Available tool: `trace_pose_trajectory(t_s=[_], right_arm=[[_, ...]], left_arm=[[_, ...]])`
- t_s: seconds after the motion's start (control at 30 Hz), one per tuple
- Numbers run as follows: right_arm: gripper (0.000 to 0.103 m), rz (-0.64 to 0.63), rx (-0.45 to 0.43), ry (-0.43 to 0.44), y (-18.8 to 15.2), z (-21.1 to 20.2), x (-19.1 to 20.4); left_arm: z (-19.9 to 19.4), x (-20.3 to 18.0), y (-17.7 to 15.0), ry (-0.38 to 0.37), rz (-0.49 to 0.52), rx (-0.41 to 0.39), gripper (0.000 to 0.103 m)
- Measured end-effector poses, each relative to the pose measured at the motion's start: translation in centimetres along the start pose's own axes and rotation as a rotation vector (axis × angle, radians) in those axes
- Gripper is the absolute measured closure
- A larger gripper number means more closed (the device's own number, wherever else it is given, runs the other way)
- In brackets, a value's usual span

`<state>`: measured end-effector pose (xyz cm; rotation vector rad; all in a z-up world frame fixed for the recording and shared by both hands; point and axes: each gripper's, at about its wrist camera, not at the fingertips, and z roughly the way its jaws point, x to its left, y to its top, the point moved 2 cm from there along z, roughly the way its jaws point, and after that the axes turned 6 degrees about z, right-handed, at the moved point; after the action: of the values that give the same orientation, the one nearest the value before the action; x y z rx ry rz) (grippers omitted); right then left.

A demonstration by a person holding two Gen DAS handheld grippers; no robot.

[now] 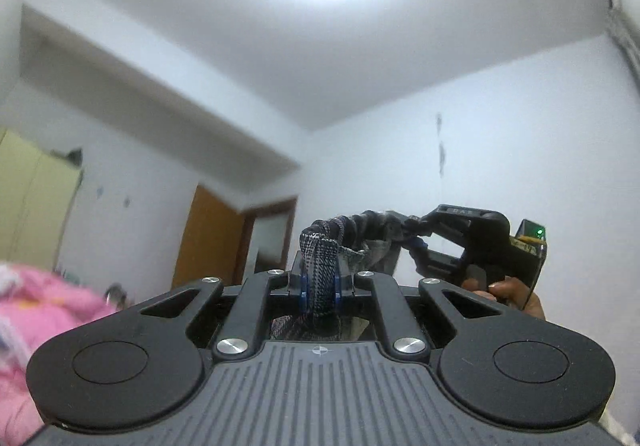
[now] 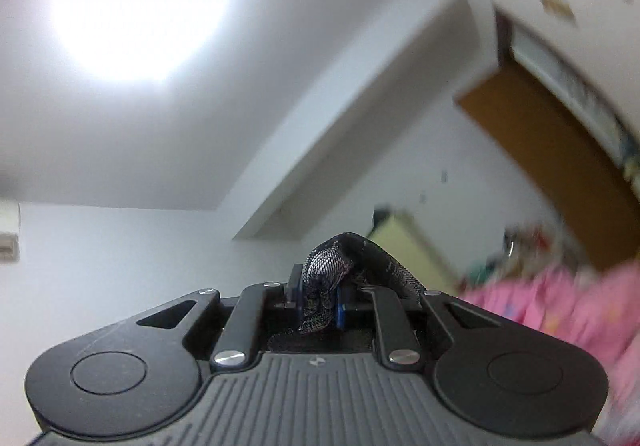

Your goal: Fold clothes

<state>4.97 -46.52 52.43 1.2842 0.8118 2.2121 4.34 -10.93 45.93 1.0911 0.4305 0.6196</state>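
Dark woven plaid garment (image 1: 320,278) stretches as a bunched rope between the left gripper (image 1: 320,288) and right gripper (image 2: 319,300), both clamped on it.

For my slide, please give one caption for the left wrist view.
Left gripper and right gripper pinch a dark knit garment, raised toward the ceiling.
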Motion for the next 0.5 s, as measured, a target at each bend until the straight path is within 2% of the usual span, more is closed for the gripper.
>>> trace_pose_trajectory(t_s=[0.1,0.17,0.23,0.3,0.37,0.43,0.5], right_arm=[[0.086,-0.047,0.000,-0.035,0.2,0.4,1.9],[0.086,-0.061,0.027,-0.047,-1.3,0.9,1.1],[0.086,-0.061,0.063,-0.056,-3.4,1.4,-0.4],[0.086,-0.033,0.127,-0.073,-7.0,1.9,-3.6],[0.086,-0.008,0.188,-0.089,-10.8,1.8,-6.6],[0.086,0.028,0.244,-0.093,-15.7,0.9,-10.2],[0.086,0.060,0.310,-0.100,-21.9,-0.2,-13.7]], left_arm=[[-0.4,-0.7,0.0,0.015,0.002,0.011,0.094],[-1.0,-0.9,-0.8,0.028,0.001,0.034,0.094],[-2.5,-0.5,-3.0,0.045,-0.004,0.087,0.094],[-4.2,0.0,-5.6,0.063,-0.017,0.143,0.094],[-7.1,0.5,-9.7,0.089,-0.052,0.209,0.094],[-9.9,1.0,-13.7,0.115,-0.088,0.275,0.094],[-13.5,1.1,-17.9,0.154,-0.098,0.308,0.094]])
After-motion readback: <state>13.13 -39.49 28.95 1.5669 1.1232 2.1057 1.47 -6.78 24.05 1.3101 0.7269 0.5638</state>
